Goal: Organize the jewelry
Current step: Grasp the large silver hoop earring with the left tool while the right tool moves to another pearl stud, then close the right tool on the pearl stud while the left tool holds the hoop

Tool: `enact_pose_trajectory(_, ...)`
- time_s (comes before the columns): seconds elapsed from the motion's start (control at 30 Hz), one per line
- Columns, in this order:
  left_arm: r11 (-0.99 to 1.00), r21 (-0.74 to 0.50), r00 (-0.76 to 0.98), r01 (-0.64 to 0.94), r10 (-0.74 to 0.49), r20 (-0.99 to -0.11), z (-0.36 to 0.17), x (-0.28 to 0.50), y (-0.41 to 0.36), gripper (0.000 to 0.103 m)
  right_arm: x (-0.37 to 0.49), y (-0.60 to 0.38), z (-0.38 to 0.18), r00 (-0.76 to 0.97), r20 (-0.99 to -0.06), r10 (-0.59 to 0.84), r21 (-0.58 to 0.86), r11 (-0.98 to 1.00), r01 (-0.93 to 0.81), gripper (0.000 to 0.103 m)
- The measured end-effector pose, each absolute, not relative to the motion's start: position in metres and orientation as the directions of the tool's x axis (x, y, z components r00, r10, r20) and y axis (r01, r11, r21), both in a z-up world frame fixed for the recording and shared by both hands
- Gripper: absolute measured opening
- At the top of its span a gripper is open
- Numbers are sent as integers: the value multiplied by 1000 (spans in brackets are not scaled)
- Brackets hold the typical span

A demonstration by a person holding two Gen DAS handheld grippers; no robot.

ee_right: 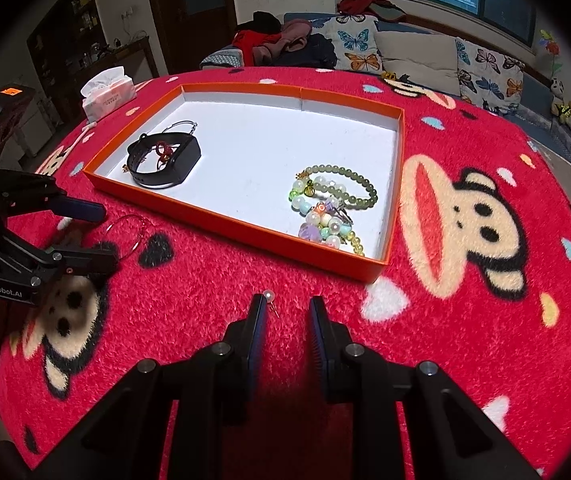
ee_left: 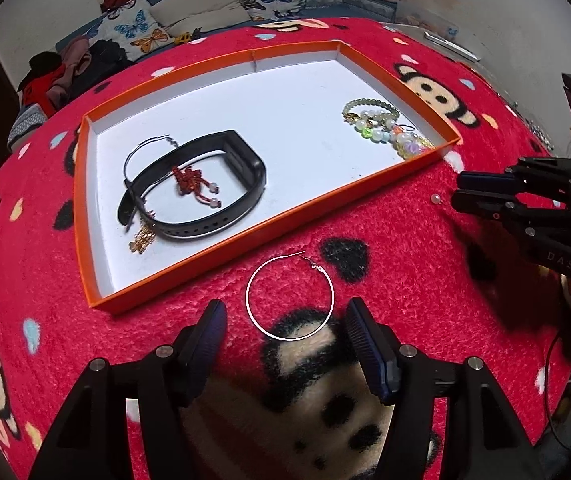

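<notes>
- Hoop earring (ee_left: pixel 289 298): flat on the red worktop cover, just outside the tray's near edge.
- Left tool (ee_left: pixel 285 332): jaws wide apart, flanking the hoop, gripping nothing.
- Pearl stud (ee_right: pixel 269 296): on the cover, beside the right tool's left fingertip.
- Right tool (ee_right: pixel 288 312): narrowly parted, empty.
- Orange tray (ee_left: pixel 245 236): holds black band (ee_left: pixel 221 184), bead bracelets (ee_left: pixel 385 128).

I see a red blanket (ee_right: pixel 245 280) patterned with cream-and-black monkey faces and small pastel hearts. The tray (ee_right: pixel 241 236) has orange walls and a white floor. In its left corner lies a black band (ee_left: pixel 205 188) with a red knot (ee_left: pixel 187 178); at its right edge, pale green beads (ee_right: pixel 345 188) and pastel beads (ee_right: pixel 321 224). My hoop (ee_left: pixel 289 298) is silver, the stud (ee_right: pixel 269 295) pearl white.
</notes>
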State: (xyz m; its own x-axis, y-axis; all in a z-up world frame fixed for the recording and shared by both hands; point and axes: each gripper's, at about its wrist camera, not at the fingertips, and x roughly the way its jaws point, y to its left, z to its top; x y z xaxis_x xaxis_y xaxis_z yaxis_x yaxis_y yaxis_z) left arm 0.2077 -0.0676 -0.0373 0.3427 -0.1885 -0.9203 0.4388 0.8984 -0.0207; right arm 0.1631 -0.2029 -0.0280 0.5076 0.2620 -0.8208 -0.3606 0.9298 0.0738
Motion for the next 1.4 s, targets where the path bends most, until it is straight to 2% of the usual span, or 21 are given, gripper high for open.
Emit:
enact_pose_trajectory(0.43, 876, 24, 377, 481, -182, -908, -44, 211, -77, 65, 164, -199, -34, 494, -825, 274, 84, 924, -372, 24)
enact_pose_trajectory(0.57, 872, 20, 382, 489, -194, -904, -44, 209, -75, 57, 164, -198, -35, 490, -827, 275, 81, 921, -381, 24)
enact_pose_trajectory(0.6, 870, 19, 384, 493, -198, -902, -44, 209, -76, 52, 164, -198, -35, 489, -828, 275, 80, 921, -382, 24)
enact_pose_trajectory(1.4, 881, -17, 387, 472, -225, -894, -41, 207, -64, 52, 167, -179, -38, 508, -823, 255, 17, 905, -426, 23)
